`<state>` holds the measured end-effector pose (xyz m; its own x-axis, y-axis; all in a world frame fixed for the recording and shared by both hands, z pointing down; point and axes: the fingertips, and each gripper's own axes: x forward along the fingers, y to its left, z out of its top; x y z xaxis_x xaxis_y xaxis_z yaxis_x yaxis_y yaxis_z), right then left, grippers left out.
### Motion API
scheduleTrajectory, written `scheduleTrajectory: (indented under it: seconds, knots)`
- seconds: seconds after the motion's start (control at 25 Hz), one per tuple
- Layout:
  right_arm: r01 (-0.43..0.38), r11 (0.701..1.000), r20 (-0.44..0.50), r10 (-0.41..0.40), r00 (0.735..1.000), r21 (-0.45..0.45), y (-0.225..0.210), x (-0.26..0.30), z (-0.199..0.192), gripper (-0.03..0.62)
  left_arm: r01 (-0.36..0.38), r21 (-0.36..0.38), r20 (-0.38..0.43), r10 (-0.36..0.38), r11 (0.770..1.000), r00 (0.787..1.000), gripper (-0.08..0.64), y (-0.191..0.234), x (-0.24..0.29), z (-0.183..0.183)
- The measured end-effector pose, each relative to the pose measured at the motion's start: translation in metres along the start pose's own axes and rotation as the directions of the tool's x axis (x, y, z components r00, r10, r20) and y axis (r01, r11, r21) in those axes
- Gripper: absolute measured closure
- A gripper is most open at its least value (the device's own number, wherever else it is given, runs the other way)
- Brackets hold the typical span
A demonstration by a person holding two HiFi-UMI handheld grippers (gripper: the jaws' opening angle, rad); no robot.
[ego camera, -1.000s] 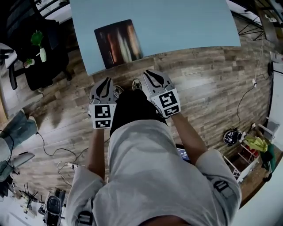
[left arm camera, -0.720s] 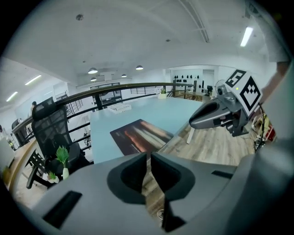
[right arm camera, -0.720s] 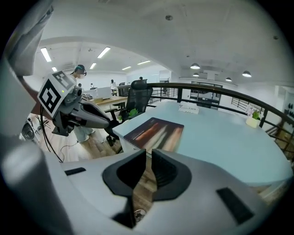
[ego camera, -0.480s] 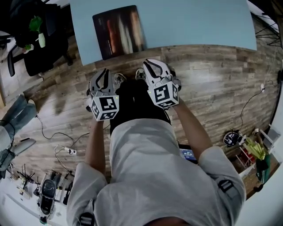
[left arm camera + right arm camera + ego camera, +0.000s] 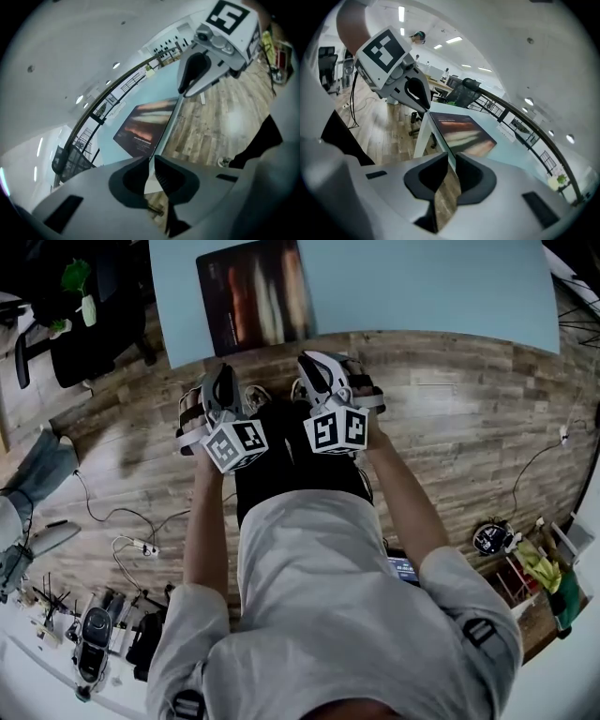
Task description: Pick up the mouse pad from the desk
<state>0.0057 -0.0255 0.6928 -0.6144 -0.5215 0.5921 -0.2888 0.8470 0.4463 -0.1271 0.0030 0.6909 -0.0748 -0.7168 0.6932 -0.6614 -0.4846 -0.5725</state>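
Jaws of left gripper (image 5: 222,377) and right gripper (image 5: 315,362) have just been opening, slightly apart, empty; mouse pad (image 5: 253,294) at desk (image 5: 422,282) near-left corner awaits approach.

Where things lie

The dark rectangular mouse pad (image 5: 253,296) lies on the pale blue desk (image 5: 422,287), near its left and front edges. A green plant (image 5: 75,277) in a white vase (image 5: 90,309) stands left of the desk
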Motion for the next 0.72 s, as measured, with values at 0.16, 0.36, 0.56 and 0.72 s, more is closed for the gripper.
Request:
scheduleTrajectory:
  seconds: [0.16, 0.36, 0.56, 0.72]
  knots:
    - [0.013, 0.991, -0.014, -0.015, 1.000, -0.132, -0.005, 0.013, 0.004, 0.517, -0.035, 0.129, -0.013, 0.037, 0.991, 0.999, 0.503, -0.001, 0.008, 0.002]
    - [0.000, 0.970, -0.027, -0.007, 1.000, -0.243, -0.002, 0.026, 0.001, 0.485, -0.061, 0.195, -0.020, 0.066, 0.979, 0.998, 0.463, 0.003, 0.012, 0.007]
    - [-0.013, 0.957, -0.056, -0.003, 0.998, -0.290, -0.001, 0.035, -0.005, 0.459, -0.048, 0.231, -0.031, 0.057, 0.972, 0.998, 0.449, 0.003, 0.019, 0.007]
    - [-0.008, 0.961, -0.058, -0.009, 0.998, -0.277, -0.004, 0.039, -0.004, 0.459, -0.042, 0.229, -0.037, 0.052, 0.973, 0.998, 0.439, 0.004, 0.021, 0.008]
